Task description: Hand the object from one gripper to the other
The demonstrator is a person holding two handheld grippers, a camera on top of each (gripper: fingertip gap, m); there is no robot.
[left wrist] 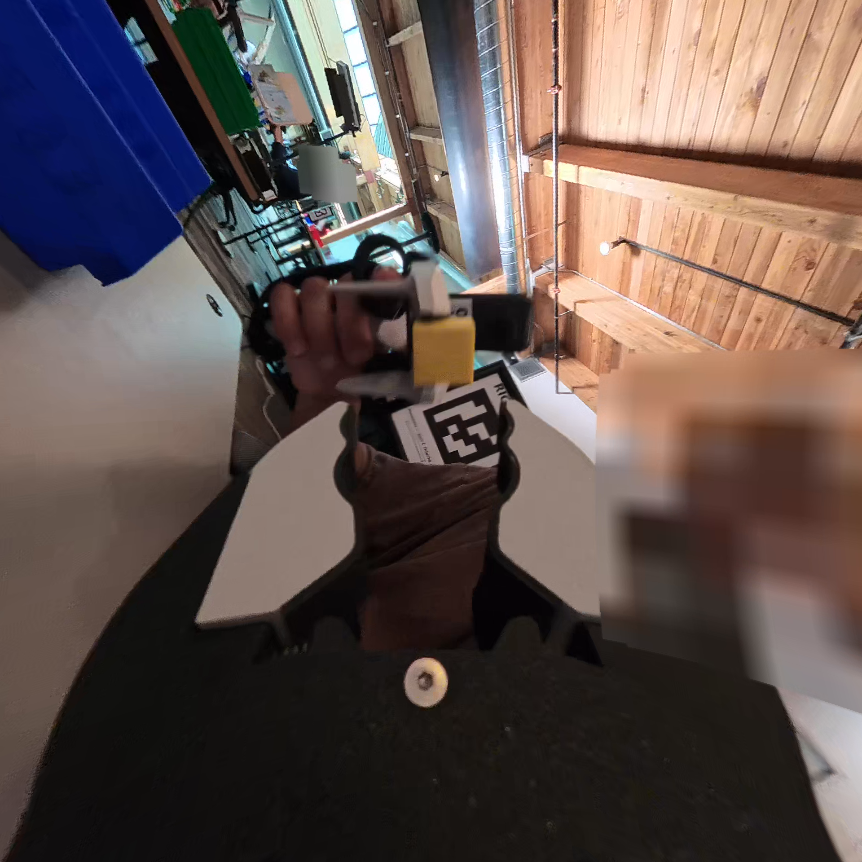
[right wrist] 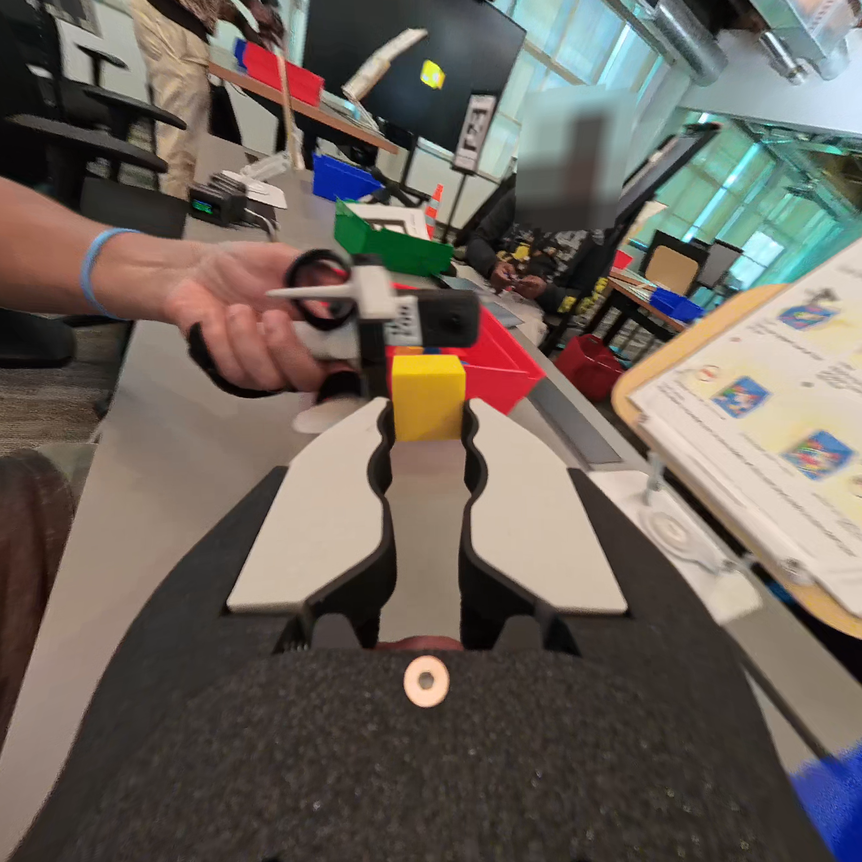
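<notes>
The right gripper [right wrist: 429, 417] has its jaws clenched on the yellow block [right wrist: 428, 401], held in the air above the surface, while the left gripper [left wrist: 427, 436] faces it with jaws released, apparently needing to close in around the block next.

Grey table [right wrist: 154, 466] bears red bin [right wrist: 501, 378] and green bin [right wrist: 387, 242].

A red bin [right wrist: 501, 373] sits on the grey table [right wrist: 177, 448]. Behind the red bin is a green bin [right wrist: 387, 245], and farther back a blue bin [right wrist: 340, 179]. Right of the red bin, an illustrated sheet lies on a wooden board [right wrist: 765, 420]; a seated person [right wrist: 527, 261] is beyond it.
</notes>
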